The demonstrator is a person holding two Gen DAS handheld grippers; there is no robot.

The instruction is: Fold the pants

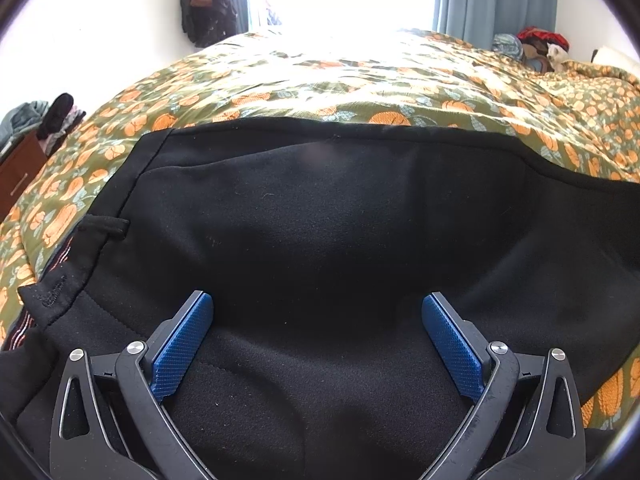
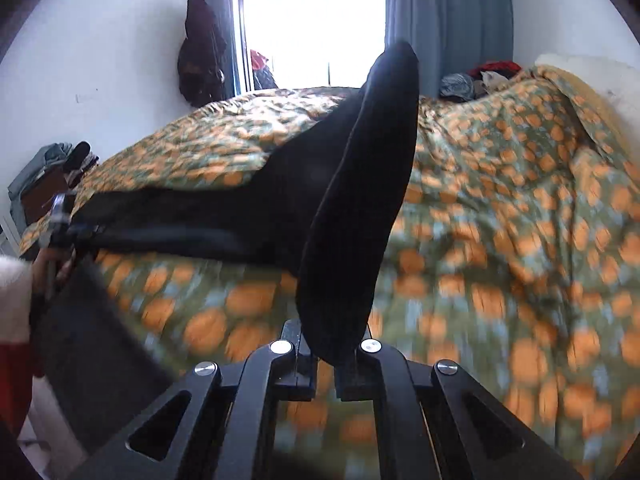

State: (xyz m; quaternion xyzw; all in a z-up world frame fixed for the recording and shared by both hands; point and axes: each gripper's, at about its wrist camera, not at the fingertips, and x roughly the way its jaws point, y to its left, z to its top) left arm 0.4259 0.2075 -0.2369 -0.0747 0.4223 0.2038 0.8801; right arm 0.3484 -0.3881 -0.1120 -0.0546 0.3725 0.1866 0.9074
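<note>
Black pants [image 1: 320, 232] lie spread on the bed, waistband and a belt loop at the left in the left wrist view. My left gripper [image 1: 318, 300] is open just above the cloth, blue pads [image 1: 184, 344] wide apart, holding nothing. In the right wrist view my right gripper [image 2: 326, 356] is shut on the leg end of the pants [image 2: 352, 208] and holds it lifted above the bed, the cloth standing up from the jaws. The rest of the pants stretches left to the left gripper [image 2: 60, 220], seen small at the bed's edge.
The bed is covered by a green quilt with orange pumpkins [image 1: 360, 80], also seen in the right wrist view [image 2: 520, 220]. A pile of clothes [image 2: 476, 80] lies at its far right. A dark coat [image 2: 200, 52] hangs on the wall by the window. A brown cabinet [image 1: 20, 172] with clothes stands left.
</note>
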